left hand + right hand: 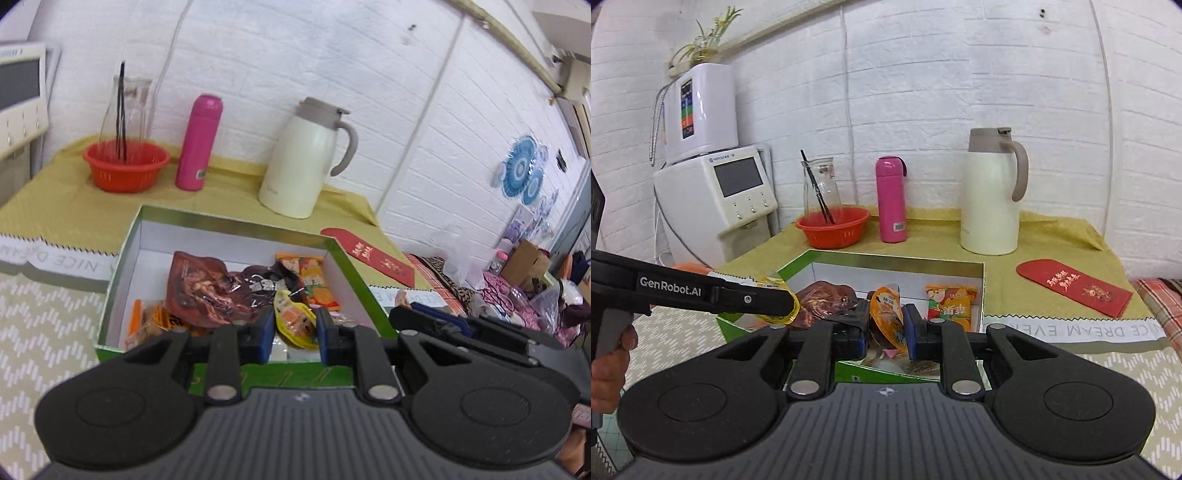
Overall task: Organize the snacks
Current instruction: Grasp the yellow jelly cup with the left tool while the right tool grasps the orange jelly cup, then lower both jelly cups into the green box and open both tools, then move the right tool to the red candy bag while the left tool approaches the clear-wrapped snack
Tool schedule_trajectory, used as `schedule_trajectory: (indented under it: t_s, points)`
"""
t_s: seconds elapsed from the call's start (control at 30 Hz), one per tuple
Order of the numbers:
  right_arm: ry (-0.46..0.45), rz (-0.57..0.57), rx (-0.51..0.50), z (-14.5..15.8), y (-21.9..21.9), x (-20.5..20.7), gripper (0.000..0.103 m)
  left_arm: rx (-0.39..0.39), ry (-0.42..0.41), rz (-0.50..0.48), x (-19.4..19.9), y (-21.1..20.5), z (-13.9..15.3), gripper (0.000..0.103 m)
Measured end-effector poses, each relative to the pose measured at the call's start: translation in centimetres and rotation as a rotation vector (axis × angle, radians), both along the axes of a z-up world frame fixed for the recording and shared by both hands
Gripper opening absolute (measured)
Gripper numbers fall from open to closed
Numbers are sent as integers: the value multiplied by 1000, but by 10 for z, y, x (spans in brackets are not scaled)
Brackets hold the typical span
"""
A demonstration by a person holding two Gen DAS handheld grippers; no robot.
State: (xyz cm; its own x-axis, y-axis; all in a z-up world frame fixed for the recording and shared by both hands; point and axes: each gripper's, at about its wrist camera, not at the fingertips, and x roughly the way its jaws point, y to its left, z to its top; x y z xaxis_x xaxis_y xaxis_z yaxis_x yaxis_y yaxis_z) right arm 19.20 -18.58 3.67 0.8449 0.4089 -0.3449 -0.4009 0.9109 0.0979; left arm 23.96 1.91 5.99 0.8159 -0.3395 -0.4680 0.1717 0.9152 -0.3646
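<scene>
A yellow snack packet (pixel 293 321) is clamped between the blue pads of the left gripper (pixel 294 326), whose jaws are drawn almost together on it, and it is held above the near part of the green-rimmed box (pixel 236 223) that lies just ahead of and below the fingers. An orange snack packet (pixel 886 314) is pinched in the same way by the right gripper (pixel 886 328), its jaws closed onto the thin pouch, again over the near end of the box. Beyond both sets of fingertips, inside the box, a dark red-brown bag (pixel 207 291) and an orange-and-green packet (pixel 948 304) are already seen lying, with further orange wrappers (pixel 147 321) to the left of the left gripper's fingers. Much of the sorting is judged to be done, since most snacks visible are in the box; the two held packets are what is left, and whether they are being put in or taken out cannot be told. No loose snacks are seen on the cloth around the box. Farther ahead, the cream jug (pixel 991 192), pink flask (pixel 891 199) and red basket (pixel 833 227) are left untouched.
</scene>
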Motion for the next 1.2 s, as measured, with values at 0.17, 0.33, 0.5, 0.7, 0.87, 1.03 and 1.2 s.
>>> schedule_trajectory:
  t_s: [0.17,0.33,0.5,0.7,0.87,1.03,1.2]
  points:
    - [50,-18,-10,-19,5,25,35,-4,36,8,25,2,-13,17]
    - [67,-8,-25,-30,11,36,39,-11,65,2,40,1,-23,17]
    - [-5,6,-92,-30,16,32,103,-33,-14,63,34,6,-24,73]
    - [-59,0,-104,-27,13,24,103,57,-16,132,30,2,-21,90]
    - [-20,-1,-102,-32,14,23,103,80,-17,131,23,0,-19,90]
    - [-16,0,-92,-28,13,14,103,89,-35,119,11,-3,-13,90]
    - [-20,-6,-73,-14,10,-2,103,81,-38,86,-7,-4,-2,90]
